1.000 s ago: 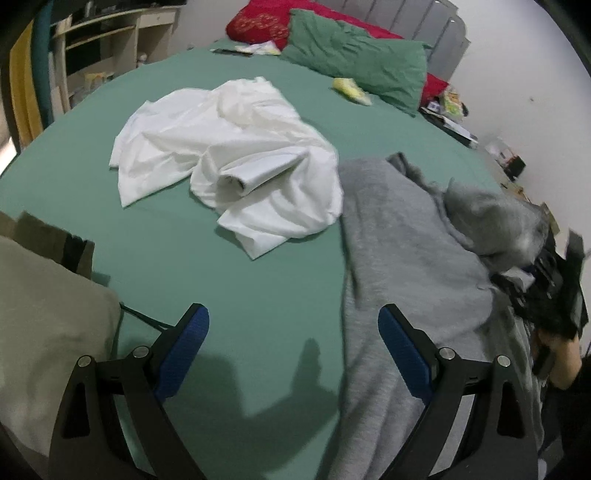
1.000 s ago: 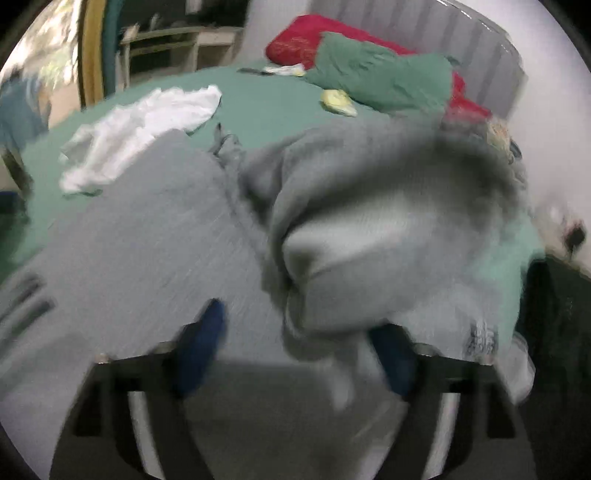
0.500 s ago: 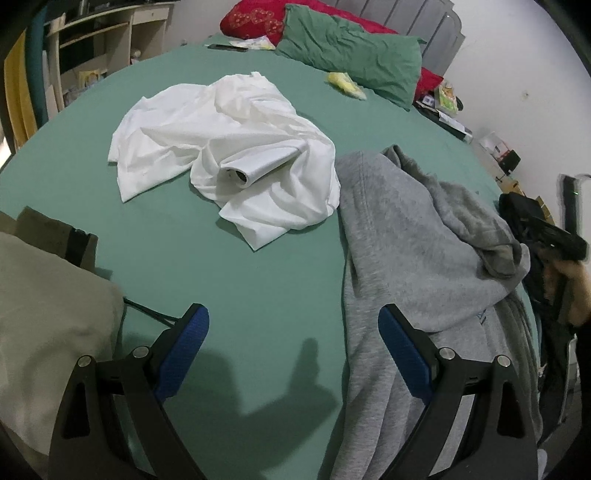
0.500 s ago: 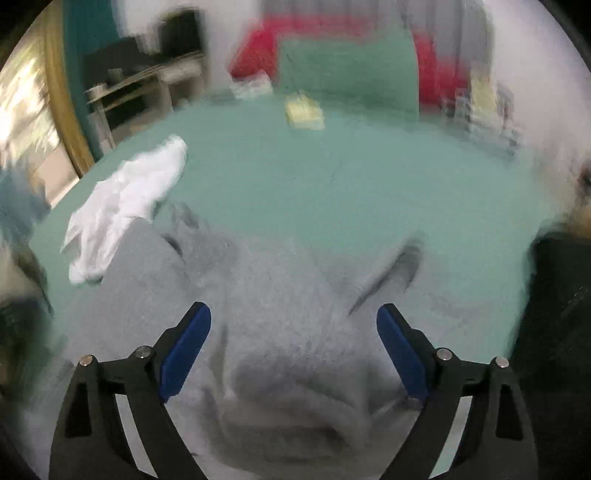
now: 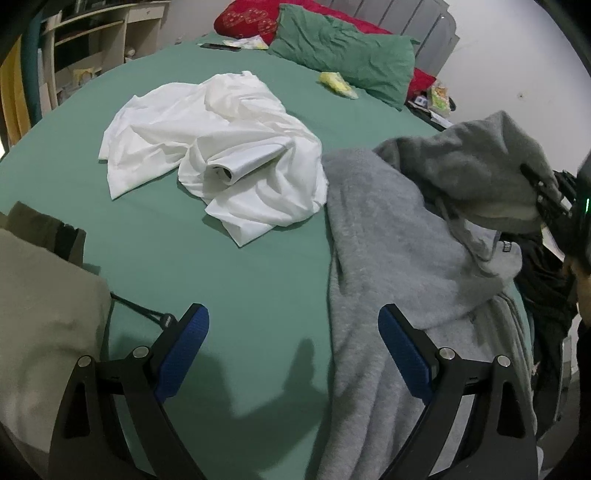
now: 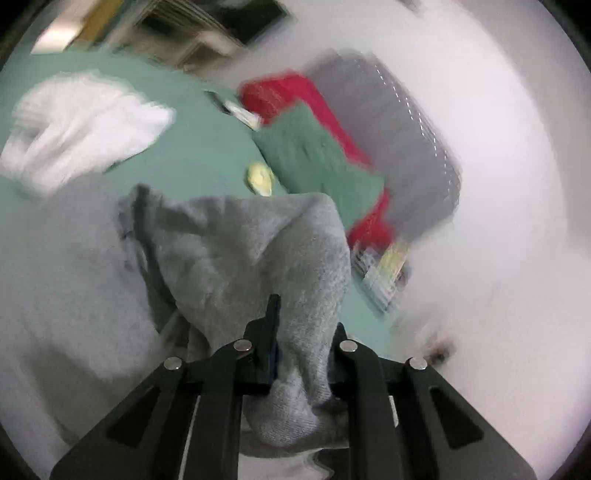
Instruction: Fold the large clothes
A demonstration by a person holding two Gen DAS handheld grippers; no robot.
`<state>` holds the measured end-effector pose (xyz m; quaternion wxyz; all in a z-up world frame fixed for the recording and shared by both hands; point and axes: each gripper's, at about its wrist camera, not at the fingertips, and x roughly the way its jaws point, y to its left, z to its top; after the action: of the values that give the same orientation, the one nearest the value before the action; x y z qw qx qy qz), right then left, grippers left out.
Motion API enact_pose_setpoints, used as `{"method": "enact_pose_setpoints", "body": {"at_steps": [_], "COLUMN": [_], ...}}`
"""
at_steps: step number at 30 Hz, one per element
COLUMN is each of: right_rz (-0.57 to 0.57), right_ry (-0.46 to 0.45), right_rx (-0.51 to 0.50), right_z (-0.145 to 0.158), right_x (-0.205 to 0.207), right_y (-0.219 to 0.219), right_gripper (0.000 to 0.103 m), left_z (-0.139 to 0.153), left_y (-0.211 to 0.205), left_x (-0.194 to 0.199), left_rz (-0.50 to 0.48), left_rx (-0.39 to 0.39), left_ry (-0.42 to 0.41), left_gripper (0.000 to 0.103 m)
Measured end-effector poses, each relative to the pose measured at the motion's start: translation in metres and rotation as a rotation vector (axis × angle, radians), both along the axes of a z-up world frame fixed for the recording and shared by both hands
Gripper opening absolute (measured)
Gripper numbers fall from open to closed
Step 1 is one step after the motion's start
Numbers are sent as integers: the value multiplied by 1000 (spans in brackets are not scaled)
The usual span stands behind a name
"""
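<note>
A grey sweatshirt (image 5: 399, 251) lies crumpled on the right side of the green bed. My right gripper (image 6: 301, 354) is shut on a fold of the grey sweatshirt (image 6: 251, 251) and holds that part lifted; in the left wrist view the right gripper (image 5: 543, 192) shows at the far right edge with the raised grey cloth. My left gripper (image 5: 293, 343) is open and empty, low over the bed, with its right finger over the sweatshirt's near edge.
A crumpled white shirt (image 5: 221, 155) lies mid-bed. Green pillow (image 5: 343, 55) and red pillow (image 5: 251, 22) at the headboard. A small yellow item (image 5: 338, 83) lies near the pillow. Beige cloth (image 5: 40, 317) at near left. Shelves (image 5: 92, 48) stand far left.
My right gripper was open half a second ago and has closed on a fold of the grey sweatshirt and lifted it. The right wrist view is swinging. The left gripper has stayed put.
</note>
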<state>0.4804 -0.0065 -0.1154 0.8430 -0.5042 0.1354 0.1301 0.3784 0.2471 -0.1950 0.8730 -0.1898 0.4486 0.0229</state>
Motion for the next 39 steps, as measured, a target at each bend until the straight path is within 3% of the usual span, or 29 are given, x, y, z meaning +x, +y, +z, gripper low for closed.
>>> {"method": "enact_pose_setpoints", "body": {"at_steps": [3,5,9,12,15,17,19,23,26,28,30,34,39], "right_rz": [122,173,181,170,169,151,112,38,-30,-27,-2,24,2], "right_ry": [46,188,389,421,408,391,432,610,849,938,922,922,923], "right_rx": [-165,-189,-86,17,140,222,317,519,649,674,619,629,653], "right_z": [-54,-96,-129,-113,-86,-66,-56,-58,-90,-110,-119,-117,-105], "right_x": [-46,-77,-122,-140,-140,-121,-89,-28,3,-4,-35,-75,-113], "right_y": [11,6,-15,-31,-36,-28,-18,-6,-8,-10,-11,-28,-65], "right_gripper": [20,31,66,73,73,74,74,74,72,58,58,58,58], "left_z": [4,4,2,1,-1,-1,-1,-3,-5,-5,-5,-3,0], "left_y": [-4,-6,-6,-5,0,4,4,-3,-7,-9,-12,-17,-24], "left_x": [-5,-7,-12,-17,-18,-19,-18,-14,-12,-12,-12,-15,-47], "left_rz": [-19,-31,-38,-39,-32,-21,-19,-40,-55,-63,-73,-78,-47], "left_rx": [1,2,0,0,-4,-12,-17,-20,-15,-14,-10,-8,-111], "left_ry": [-9,-6,3,7,13,14,13,17,24,25,27,22,-3], "left_gripper": [95,95,95,95,95,95,95,95,95,95,95,95,95]}}
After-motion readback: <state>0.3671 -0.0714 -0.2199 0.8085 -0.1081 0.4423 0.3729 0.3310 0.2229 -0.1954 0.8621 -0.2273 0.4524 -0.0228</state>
